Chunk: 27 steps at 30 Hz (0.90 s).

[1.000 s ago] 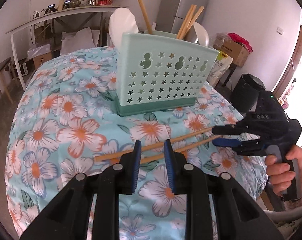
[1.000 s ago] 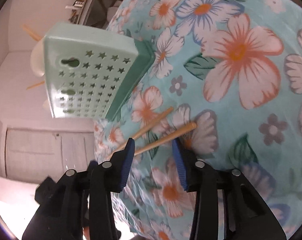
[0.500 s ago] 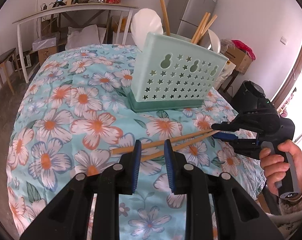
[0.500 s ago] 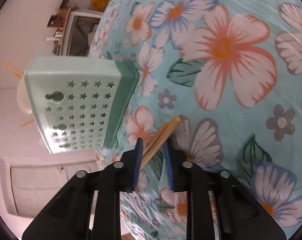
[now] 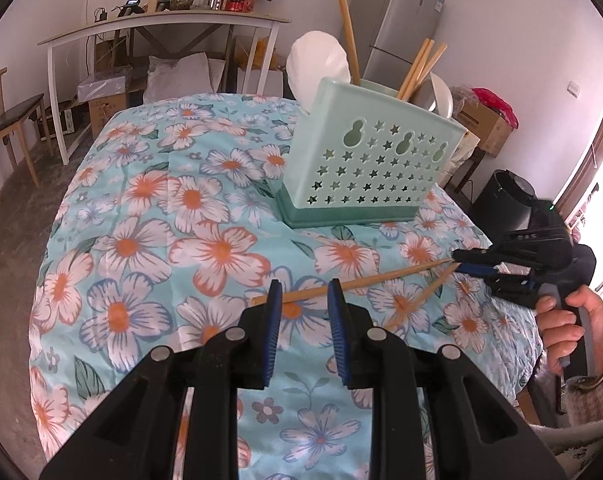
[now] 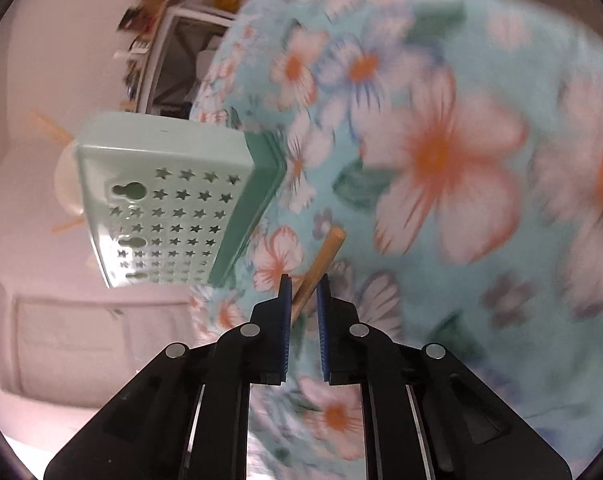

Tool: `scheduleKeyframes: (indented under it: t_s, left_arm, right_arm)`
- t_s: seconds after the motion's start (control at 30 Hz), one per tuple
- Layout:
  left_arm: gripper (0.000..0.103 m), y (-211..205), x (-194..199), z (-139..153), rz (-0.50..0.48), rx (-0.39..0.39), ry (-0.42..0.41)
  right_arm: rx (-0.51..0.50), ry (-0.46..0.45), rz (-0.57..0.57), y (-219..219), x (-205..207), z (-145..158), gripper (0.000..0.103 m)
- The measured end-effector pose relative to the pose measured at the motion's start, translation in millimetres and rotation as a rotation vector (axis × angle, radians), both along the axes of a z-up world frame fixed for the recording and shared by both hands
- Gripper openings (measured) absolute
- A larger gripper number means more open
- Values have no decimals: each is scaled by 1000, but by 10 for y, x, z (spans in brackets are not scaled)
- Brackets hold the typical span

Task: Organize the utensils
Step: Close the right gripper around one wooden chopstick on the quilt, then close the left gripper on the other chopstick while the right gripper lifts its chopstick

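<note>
Since the earlier frame, one chopstick (image 5: pixel 417 300) is lifted askew. Left view: left gripper (image 5: pixel 303 296) spread, empty; other chopstick (image 5: pixel 349 284) lies toward 3 o'clock. Right view: right gripper (image 6: pixel 303 290), just closing, pinches the chopstick; caddy (image 6: pixel 169 200) at 10 o'clock.

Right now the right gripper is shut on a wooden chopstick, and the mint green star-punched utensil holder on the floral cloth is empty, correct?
Not quite. The mint green star-punched utensil holder is not empty: wooden chopsticks stand in it, as the left wrist view shows. The right gripper is indeed shut on a wooden chopstick.
</note>
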<state>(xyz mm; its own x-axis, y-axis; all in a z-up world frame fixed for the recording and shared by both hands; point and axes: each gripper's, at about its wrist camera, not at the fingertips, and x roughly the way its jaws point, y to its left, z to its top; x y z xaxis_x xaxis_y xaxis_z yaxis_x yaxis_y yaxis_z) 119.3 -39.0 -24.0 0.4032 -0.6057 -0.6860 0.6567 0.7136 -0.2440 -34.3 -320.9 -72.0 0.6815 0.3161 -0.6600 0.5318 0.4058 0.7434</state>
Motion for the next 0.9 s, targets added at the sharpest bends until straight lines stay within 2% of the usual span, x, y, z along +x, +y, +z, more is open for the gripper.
scheduleKeyframes:
  t_s: [0.07,0.17,0.23,0.3,0.37,0.47,0.53,0.67,0.77,0.9]
  left_arm:
    - [22,-14,4,-8,-3,3,2]
    - [22,-75,2,-29,-14,12,6]
    - [22,-114,-9,-34,-21,16,6]
    - [22,-148,-29,-30,-29,20,1]
    - [22,-174,-47,-30,-33,31,-7]
    - [22,-202,-58,-34,-34,43,-12]
    - [22,-222,-59,-33,-36,52,-18]
    - [22,-288,-65,-24,-53,65,-33]
    - [22,-410,-85,-18,-107,69,-50]
    - [23,-736,-142,14,-253,67,-93]
  right_arm:
    - [-158,51,36,-55,2,161,12]
    - [-292,122,51,-110,33,231,18]
    - [-309,136,54,-143,76,196,20]
    - [-294,137,60,-166,111,115,30]
    - [-300,132,56,-166,134,74,33]
    - [-351,127,58,-128,208,69,33]
    - [-412,141,68,-54,260,97,21]
    - [-489,139,120,-2,275,129,18]
    - [-513,130,147,-21,239,166,15]
    - [-504,110,168,-56,180,157,14]
